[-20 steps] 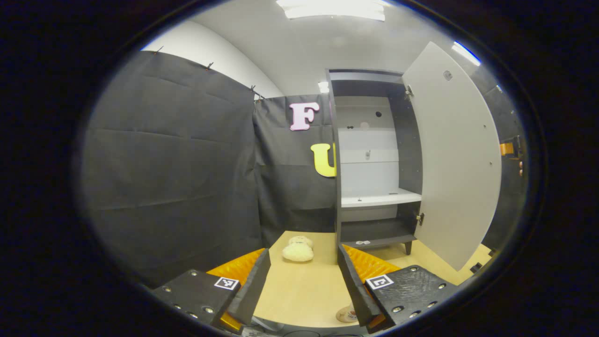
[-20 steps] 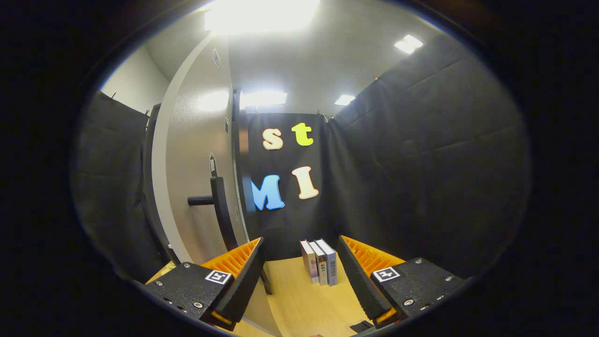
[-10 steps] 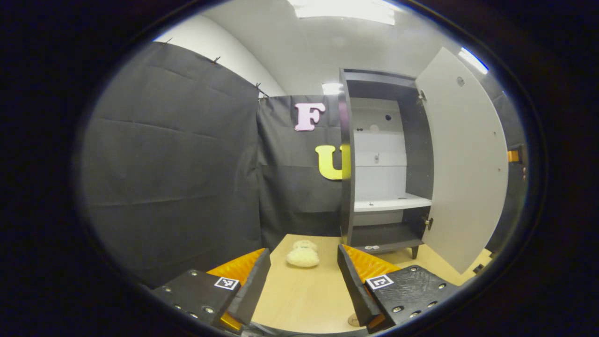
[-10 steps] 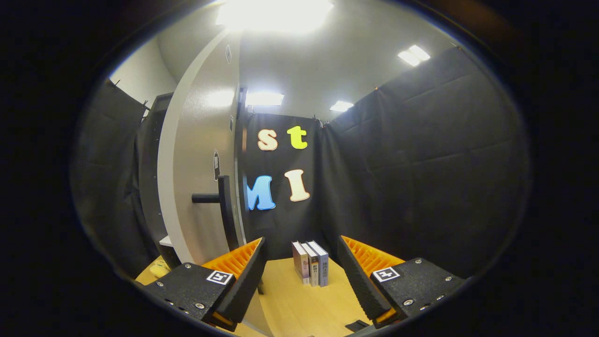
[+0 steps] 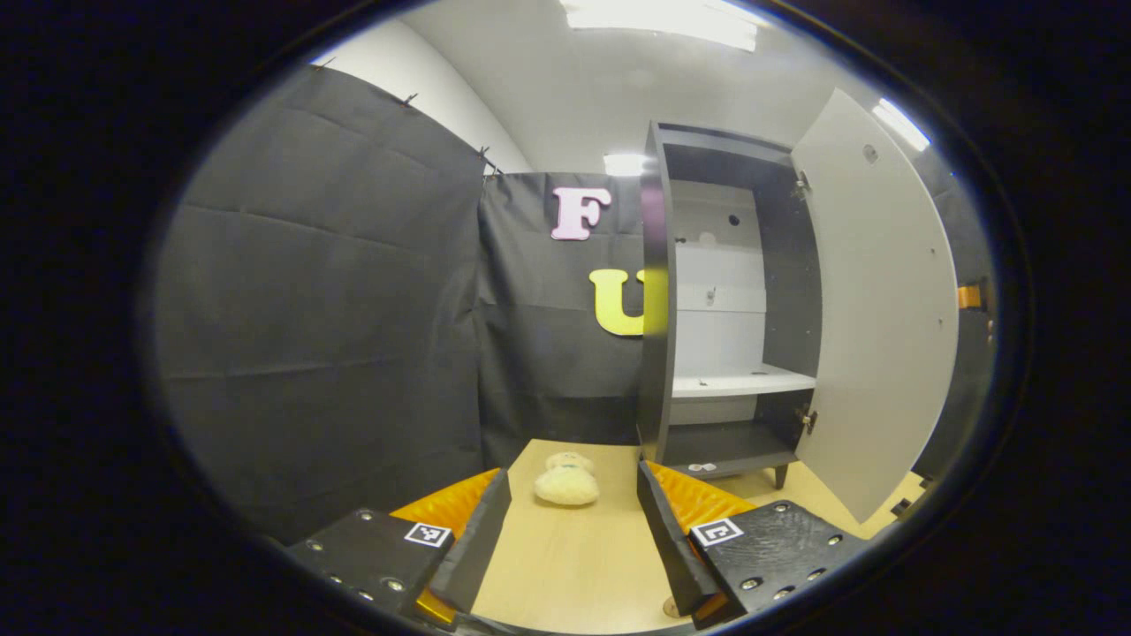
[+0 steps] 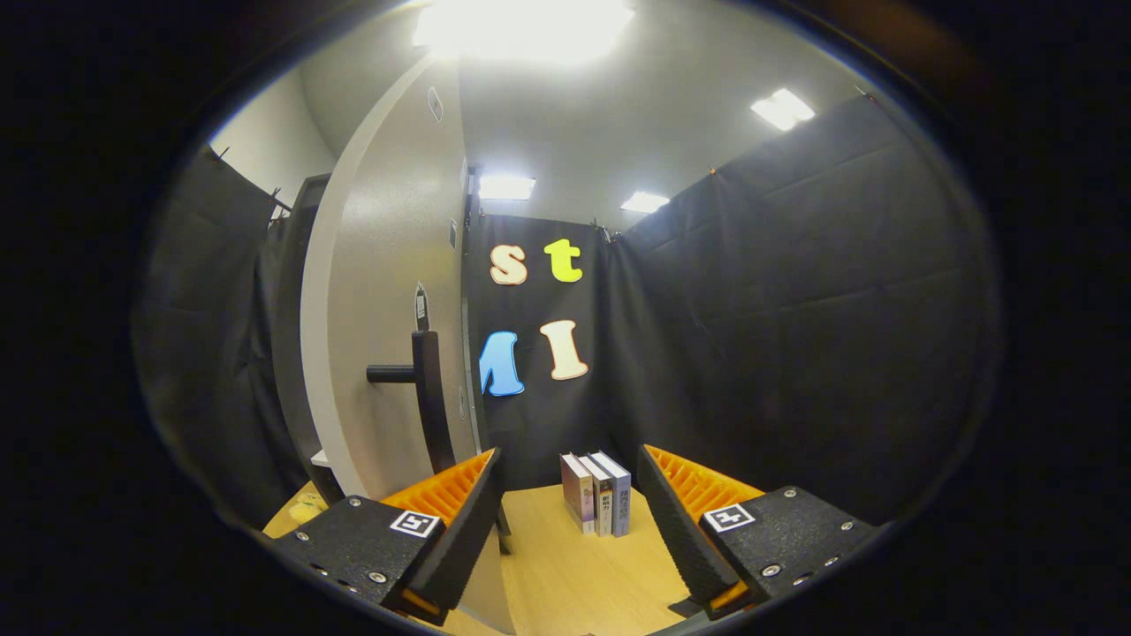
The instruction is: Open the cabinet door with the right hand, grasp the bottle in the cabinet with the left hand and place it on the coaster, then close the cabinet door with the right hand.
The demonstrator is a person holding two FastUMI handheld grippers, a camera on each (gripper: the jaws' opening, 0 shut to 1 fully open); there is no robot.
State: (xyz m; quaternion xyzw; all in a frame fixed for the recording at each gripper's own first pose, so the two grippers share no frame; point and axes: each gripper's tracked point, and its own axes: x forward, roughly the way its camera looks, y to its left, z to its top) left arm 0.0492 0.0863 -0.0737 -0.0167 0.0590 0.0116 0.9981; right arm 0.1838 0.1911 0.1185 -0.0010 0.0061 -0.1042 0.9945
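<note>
**Left gripper view: cabinet door swung wide, both tongs spread and empty**

Left gripper view has the left tongs [image 5: 573, 539] low over the pale wooden surface [image 5: 574, 565], fingers wide apart with nothing between them. Ahead and to their right stands the dark cabinet [image 5: 656, 300], its door [image 5: 875, 300] swung fully open to the right — a white shelf [image 5: 738, 382] inside and a dark bottom shelf under it. A small round pale thing peeks out at the lower edge beside the right finger; whether it is the coaster I cannot tell. A cream plush toy [image 5: 565, 481] lies straight ahead between the fingers, well apart from them.

Right gripper view puts the right tongs [image 6: 570, 530] likewise spread and gripping nothing. The door's outer face [image 6: 389, 300] rises just left of them, its black bar handle [image 6: 428, 397] above the left finger — not touched. Three upright books [image 6: 599, 503] stand ahead between the fingers.
</note>
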